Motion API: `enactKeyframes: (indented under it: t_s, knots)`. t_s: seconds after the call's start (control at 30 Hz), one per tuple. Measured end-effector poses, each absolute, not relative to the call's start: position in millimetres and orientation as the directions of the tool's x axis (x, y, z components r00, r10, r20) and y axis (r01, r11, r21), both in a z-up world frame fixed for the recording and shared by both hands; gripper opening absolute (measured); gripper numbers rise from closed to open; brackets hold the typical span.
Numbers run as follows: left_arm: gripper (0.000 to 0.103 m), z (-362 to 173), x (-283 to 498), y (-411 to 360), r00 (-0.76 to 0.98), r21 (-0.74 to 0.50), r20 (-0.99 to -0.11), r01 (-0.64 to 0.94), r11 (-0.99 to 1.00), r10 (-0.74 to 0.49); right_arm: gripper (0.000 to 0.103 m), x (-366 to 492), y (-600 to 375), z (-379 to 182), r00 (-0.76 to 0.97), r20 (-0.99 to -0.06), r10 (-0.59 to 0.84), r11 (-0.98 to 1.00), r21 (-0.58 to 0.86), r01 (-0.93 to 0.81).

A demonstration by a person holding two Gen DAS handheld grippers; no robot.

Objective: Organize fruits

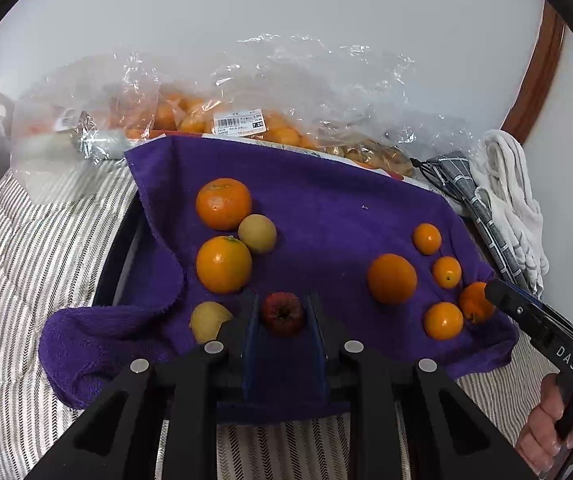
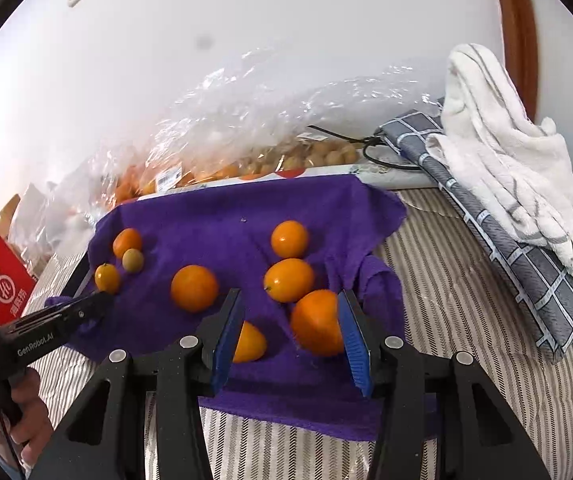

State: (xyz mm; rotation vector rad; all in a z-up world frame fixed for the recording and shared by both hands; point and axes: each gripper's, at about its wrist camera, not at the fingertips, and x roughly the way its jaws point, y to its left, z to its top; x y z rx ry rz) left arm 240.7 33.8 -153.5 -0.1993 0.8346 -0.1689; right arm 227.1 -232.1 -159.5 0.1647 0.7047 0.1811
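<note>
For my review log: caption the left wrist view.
Left gripper shut on a red apple over a purple towel dotted with oranges.

"DAS" in white letters on the black body of the right hand-held gripper, at 4 o'clock in the left wrist view. "GenRobot.AI" in white on the body of the left hand-held gripper, at 8 o'clock in the right wrist view. White price label with barcode on the clear plastic bag, 12 o'clock; only "7.26" readable, the rest too small. Red box, 9 o'clock, white circle logo and Chinese characters, not legible.
</note>
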Motion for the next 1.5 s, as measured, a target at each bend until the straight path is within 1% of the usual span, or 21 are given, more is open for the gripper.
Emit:
enactKeyframes:
  t_s: [0.2,0.43,0.67,0.73,0.8,0.83,0.97,1.03,1.07,1.13,1.23,1.3,1.37,1.4,1.47,1.5]
  knots:
    - [0.022,-157,242,34,0.661,-0.228,-0.724,0.044,0.973,-0.2,0.048,230,-231,-165,0.741,-0.638,0.206,0.974,0.206,-0.094]
    - [0.022,-158,242,36,0.662,-0.238,-0.723,0.033,0.971,-0.199,0.048,230,-232,-166,0.742,-0.642,0.193,0.978,0.191,-0.089]
    - [0.023,-156,239,38,0.676,-0.259,-0.705,0.036,0.965,-0.214,0.051,229,-226,-166,0.746,-0.641,0.18,0.982,0.161,-0.099]
    - [0.026,-155,237,39,0.682,-0.262,-0.7,0.032,0.965,-0.212,0.052,229,-225,-166,0.746,-0.641,0.181,0.982,0.154,-0.106]
    - [0.033,-150,234,39,0.697,-0.258,-0.687,0.029,0.966,-0.205,0.053,229,-224,-166,0.747,-0.638,0.186,0.982,0.153,-0.113]
    - [0.035,-147,232,39,0.704,-0.254,-0.682,0.028,0.967,-0.2,0.053,230,-223,-165,0.747,-0.638,0.189,0.981,0.155,-0.116]
    - [0.054,-125,218,44,0.759,-0.232,-0.63,0.02,0.973,-0.166,0.053,228,-222,-161,0.741,-0.638,0.209,0.977,0.162,-0.136]
    - [0.056,-119,208,46,0.752,-0.23,-0.638,0.021,0.973,-0.167,0.053,222,-225,-158,0.73,-0.648,0.217,0.975,0.177,-0.133]
    - [0.056,-116,200,46,0.739,-0.219,-0.653,0.029,0.975,-0.168,0.053,216,-225,-156,0.726,-0.652,0.218,0.975,0.181,-0.13]
    - [0.056,-108,183,43,0.748,-0.18,-0.647,0.04,0.983,-0.149,0.055,202,-228,-150,0.729,-0.645,0.227,0.973,0.187,-0.137]
    - [0.064,-92,160,39,0.773,-0.122,-0.626,0.037,0.992,-0.106,0.059,178,-230,-135,0.749,-0.632,0.199,0.98,0.151,-0.132]
    - [0.071,-82,148,36,0.768,-0.111,-0.632,0.049,0.993,-0.108,0.059,166,-229,-125,0.751,-0.633,0.188,0.982,0.129,-0.137]
    - [0.073,-71,134,32,0.764,-0.106,-0.634,0.065,0.992,-0.118,0.06,150,-227,-112,0.743,-0.641,0.193,0.981,0.113,-0.158]
    - [0.077,-65,125,30,0.771,-0.101,-0.627,0.064,0.993,-0.114,0.06,144,-227,-107,0.745,-0.641,0.185,0.983,0.104,-0.154]
    - [0.081,-56,110,26,0.783,-0.089,-0.614,0.063,0.994,-0.104,0.061,127,-227,-95,0.75,-0.64,0.166,0.986,0.089,-0.143]
    - [0.081,-50,101,23,0.788,-0.078,-0.608,0.069,0.995,-0.102,0.065,122,-228,-92,0.751,-0.64,0.16,0.987,0.087,-0.136]
